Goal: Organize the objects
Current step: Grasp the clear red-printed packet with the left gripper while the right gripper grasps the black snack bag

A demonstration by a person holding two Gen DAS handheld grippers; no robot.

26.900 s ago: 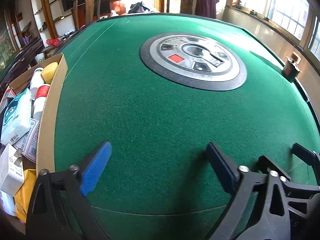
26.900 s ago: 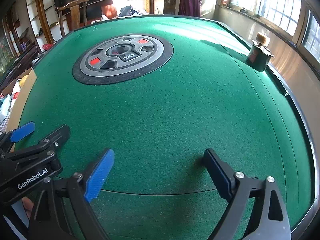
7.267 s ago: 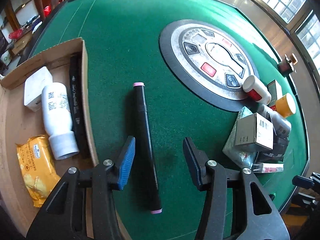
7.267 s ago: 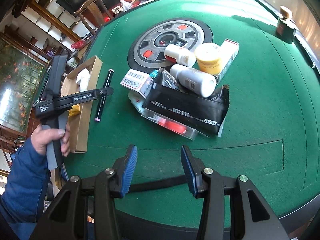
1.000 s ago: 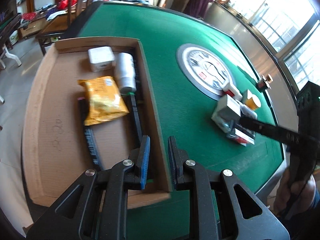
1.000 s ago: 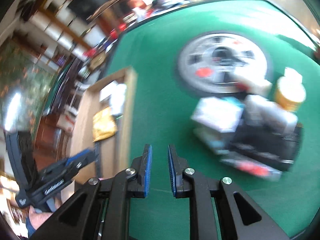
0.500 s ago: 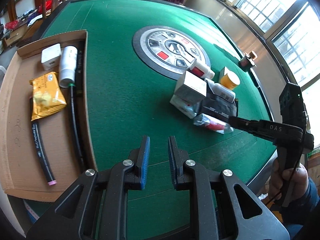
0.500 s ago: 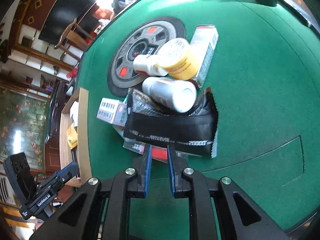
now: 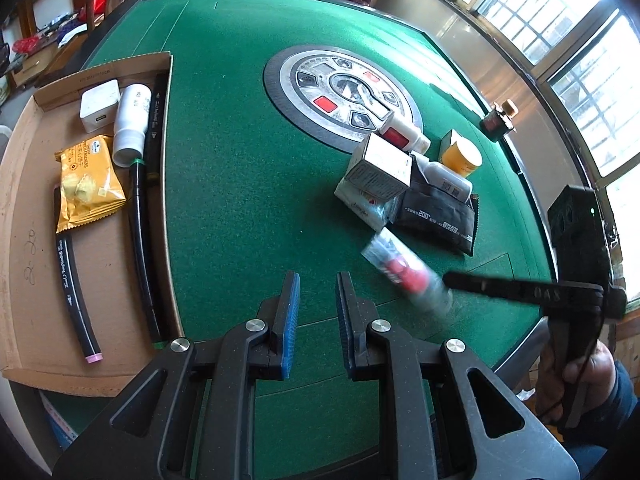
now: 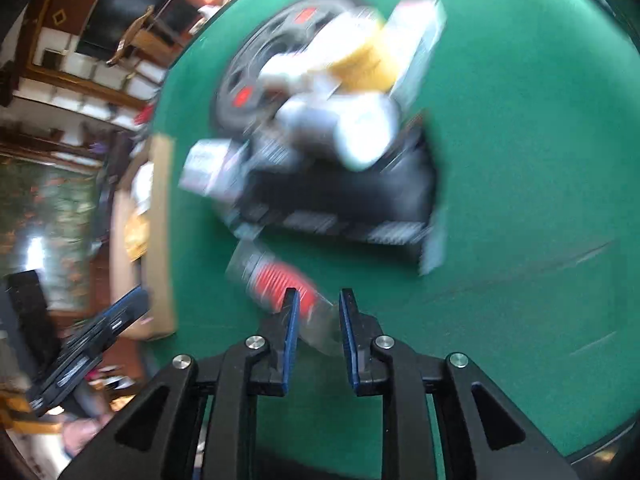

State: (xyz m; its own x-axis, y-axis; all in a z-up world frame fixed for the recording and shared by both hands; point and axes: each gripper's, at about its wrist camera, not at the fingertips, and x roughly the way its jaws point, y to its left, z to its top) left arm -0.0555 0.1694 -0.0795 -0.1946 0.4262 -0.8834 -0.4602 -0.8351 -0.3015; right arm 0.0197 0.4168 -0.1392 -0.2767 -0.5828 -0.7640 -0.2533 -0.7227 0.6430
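Note:
A clear plastic packet with red contents (image 9: 404,274) is held off the green felt by my right gripper (image 10: 318,312), which is shut on its end (image 10: 316,320); that view is blurred. My left gripper (image 9: 317,300) is nearly closed and empty above the table's near edge. The pile on the felt holds a black pouch (image 9: 440,216), a white box (image 9: 380,168), a white bottle (image 9: 448,180), a yellow-lidded jar (image 9: 462,156) and a red-labelled bottle (image 9: 402,136). The cardboard box (image 9: 24,240) at left holds a yellow snack packet (image 9: 86,176), black pens, a white bottle and a white charger.
A round grey control panel (image 9: 344,96) sits in the table's middle. A small dark bottle (image 9: 496,118) stands by the far right rim. Windows run along the right; chairs and shelves stand beyond the far edge.
My right gripper has closed on the clear red packet and pulled it away from the pile. My left gripper has stayed nearly closed while its view shifted slightly.

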